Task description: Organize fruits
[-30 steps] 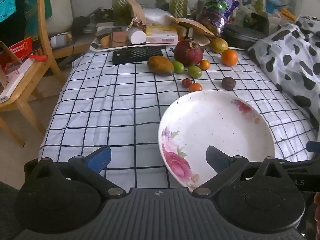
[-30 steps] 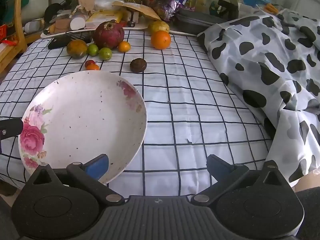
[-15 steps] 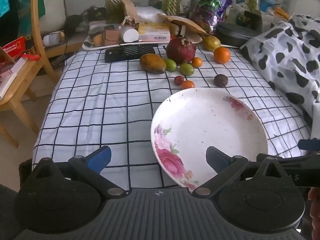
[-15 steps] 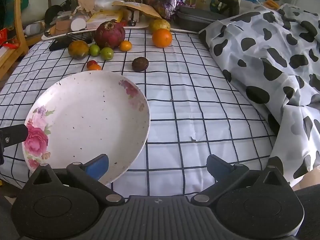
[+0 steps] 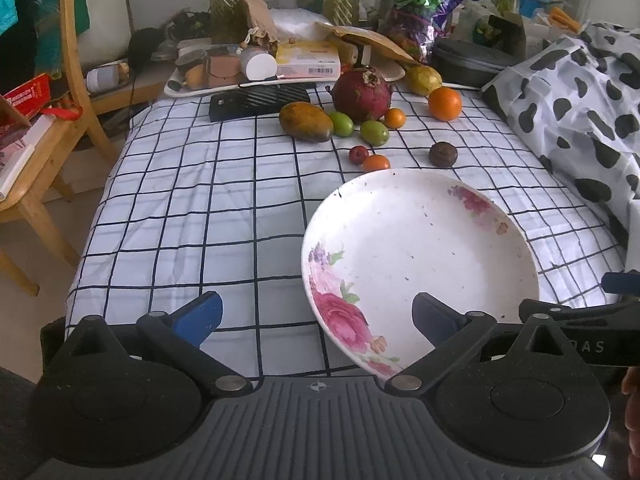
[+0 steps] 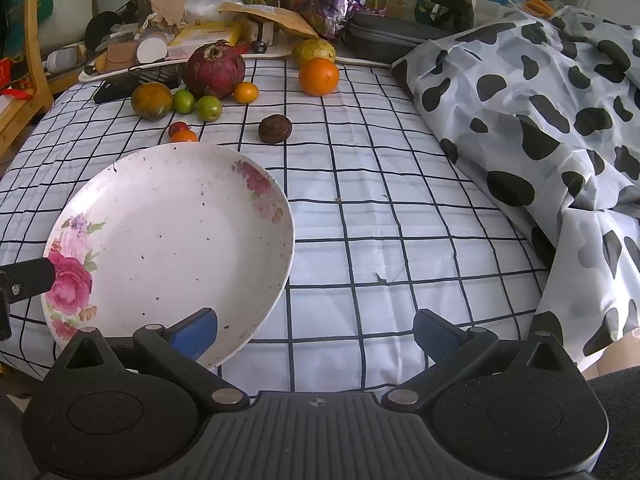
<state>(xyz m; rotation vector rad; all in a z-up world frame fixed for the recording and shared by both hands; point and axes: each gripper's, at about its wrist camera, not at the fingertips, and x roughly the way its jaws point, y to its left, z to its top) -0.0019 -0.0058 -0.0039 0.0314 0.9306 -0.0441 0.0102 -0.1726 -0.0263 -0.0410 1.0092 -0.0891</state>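
Fruits sit in a loose cluster on the checked cloth, well ahead of both sets of fingers: big red dragon fruit, brown-yellow mango to its left, two green fruits in front of it, small orange one just beside it, large orange further right, yellow-green fruit behind that. Closer in: small red fruit touching a small orange tomato-like one, dark brown round fruit apart to the right. White floral plate lies between fruits and grippers, empty apart from specks. Left gripper fingers spread wide, grasping nothing; its right finger over the plate's near rim. Right gripper also released wide, left finger over the plate's near edge. Cow-print fabric to the right; cluttered tray behind the fruits.
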